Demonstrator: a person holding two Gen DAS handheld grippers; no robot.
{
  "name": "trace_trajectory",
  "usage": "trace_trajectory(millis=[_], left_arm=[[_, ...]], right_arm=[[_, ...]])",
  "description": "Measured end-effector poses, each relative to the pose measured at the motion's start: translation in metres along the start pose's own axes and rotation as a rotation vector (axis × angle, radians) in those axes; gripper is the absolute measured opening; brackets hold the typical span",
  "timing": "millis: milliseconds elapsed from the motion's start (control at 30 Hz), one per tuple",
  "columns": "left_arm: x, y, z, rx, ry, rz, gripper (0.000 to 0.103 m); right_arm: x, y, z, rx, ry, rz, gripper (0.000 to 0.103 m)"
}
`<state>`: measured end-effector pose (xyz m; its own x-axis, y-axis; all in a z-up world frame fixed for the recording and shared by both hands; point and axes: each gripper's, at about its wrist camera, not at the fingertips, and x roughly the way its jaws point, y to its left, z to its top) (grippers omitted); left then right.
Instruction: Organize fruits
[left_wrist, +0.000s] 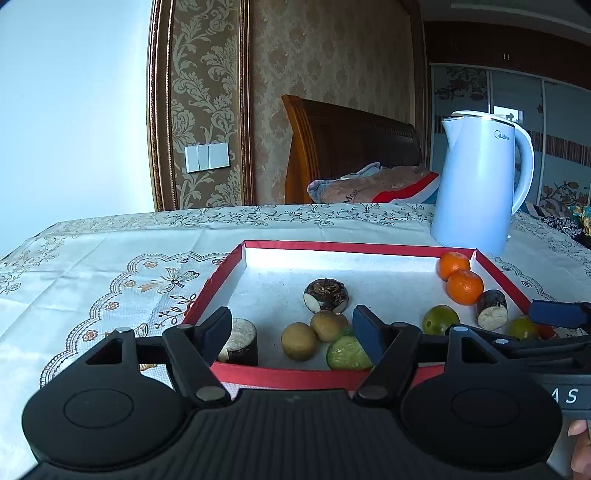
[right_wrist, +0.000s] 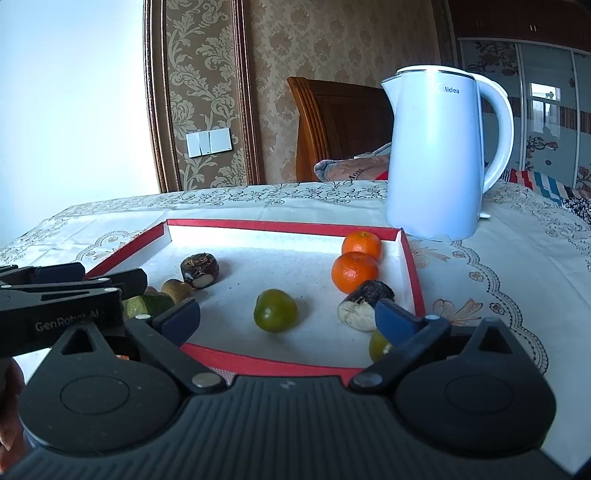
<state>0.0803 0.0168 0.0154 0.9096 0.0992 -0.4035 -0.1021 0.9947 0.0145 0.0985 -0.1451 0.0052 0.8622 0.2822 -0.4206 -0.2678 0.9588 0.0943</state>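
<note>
A table covered with a floral lace tablecloth (left_wrist: 110, 266) is seen, with a white electric kettle (right_wrist: 436, 155) standing upright on it just behind the far right corner of a shallow red-rimmed tray (left_wrist: 332, 246). The tray's white floor holds all the fruit. Two orange mandarins (right_wrist: 355, 272) are lined up, touching, along the right wall near the far corner, and a dark cut sugarcane piece (right_wrist: 364, 302) is laid just in front of them. A green citrus (right_wrist: 275, 310) is placed alone near the middle front, and a second green one (right_wrist: 377, 345) is partly hidden behind the right gripper's finger. Towards the left, a round dark-skinned piece with a pale cut face (left_wrist: 325, 295) is set behind two brown kiwis (left_wrist: 299, 340), with a pale green fruit (left_wrist: 347, 352) touching them at the near rim and another cane stub (left_wrist: 242, 341) stood upright in the near left corner.

The left gripper (left_wrist: 295, 334) is held with its jaws spread over the near rim, nothing pinched between them. The right gripper (right_wrist: 284, 319) is likewise spread wide and empty, above the tray's near right part.
</note>
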Motion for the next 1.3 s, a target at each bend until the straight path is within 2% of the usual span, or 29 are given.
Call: trace_trajectory(millis=[367,800,1100,1300], left_arm=[[-0.018,0.002,-0.013,-0.009,0.046,-0.031,0.076],[-0.031,0.001,-0.027,0.011,0.111,-0.077,0.079],[-0.03,0.0,-0.027,0.013,0.123,-0.068,0.079],[-0.026,0.0,-0.029,0.012,0.169,-0.071,0.079]], right_arm=[[-0.02,0.0,-0.008,0.016,-0.01,0.022,0.103],[-0.049,0.001,-0.031,0.013,0.058,0.068,0.103],[-0.043,-0.013,-0.035,0.108,0.112,0.054,0.103],[-0.041,-0.01,-0.035,0.094,0.124,0.041,0.103]])
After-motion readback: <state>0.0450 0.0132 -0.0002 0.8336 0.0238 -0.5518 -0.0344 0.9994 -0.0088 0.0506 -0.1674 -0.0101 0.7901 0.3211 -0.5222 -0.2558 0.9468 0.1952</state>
